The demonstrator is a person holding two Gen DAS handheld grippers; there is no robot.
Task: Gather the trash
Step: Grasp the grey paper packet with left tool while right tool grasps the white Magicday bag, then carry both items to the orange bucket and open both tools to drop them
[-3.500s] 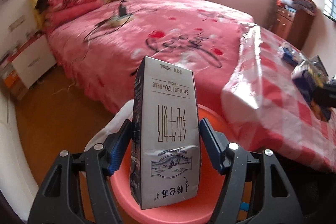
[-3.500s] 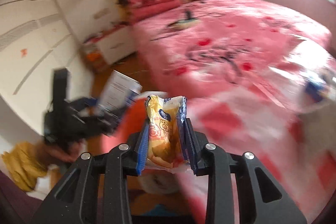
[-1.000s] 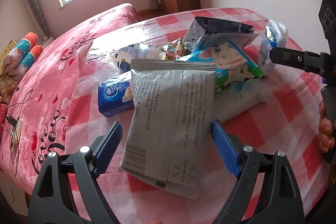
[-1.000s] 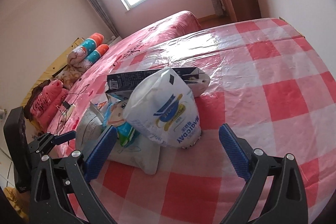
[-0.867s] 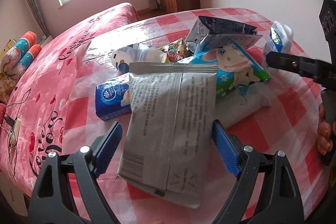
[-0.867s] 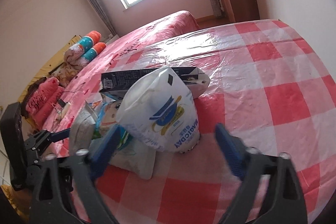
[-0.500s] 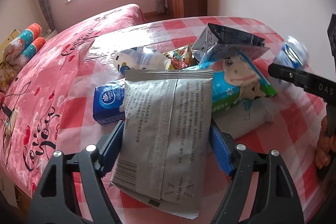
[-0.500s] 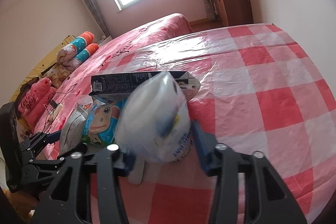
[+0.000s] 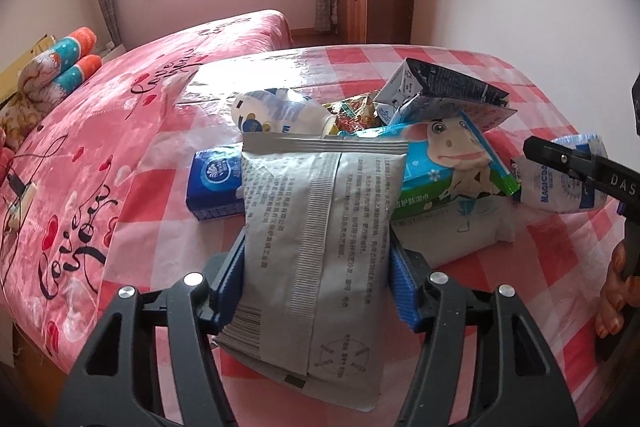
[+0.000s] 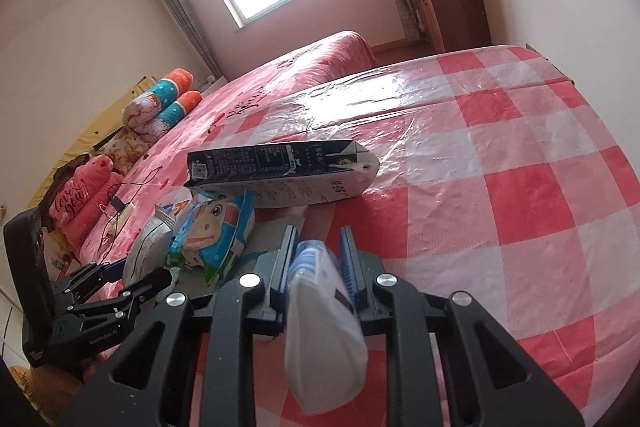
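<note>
the left gripper (image 9: 316,279) is closing its jaws on a grey foil pouch (image 9: 316,251), whose printed back is facing the camera; the blue pads (image 9: 402,287) are lying against both side edges of the pouch, which is sitting at the near edge of the red-and-white checked tablecloth (image 9: 552,287). the right gripper (image 10: 318,267) is clamped fully on a squashed white plastic bottle with a blue label (image 10: 324,331), and the bottle is sticking out back toward the camera between the narrow jaws. in the left wrist view that same bottle (image 9: 560,179) is showing at the right edge of the trash pile, pinched in the black jaw arms. behind the pouch the rest of the trash is lying in a heap on the cloth: a blue tissue pack (image 9: 214,187) touching the pouch's left side, a wet-wipes packet with a cartoon cow (image 9: 444,167), a dark milk carton (image 9: 444,95) tipped on its side, another white bottle (image 9: 276,111) and a crumpled snack wrapper (image 9: 352,111). a pink bed (image 9: 120,99) is standing beside the table.
</note>
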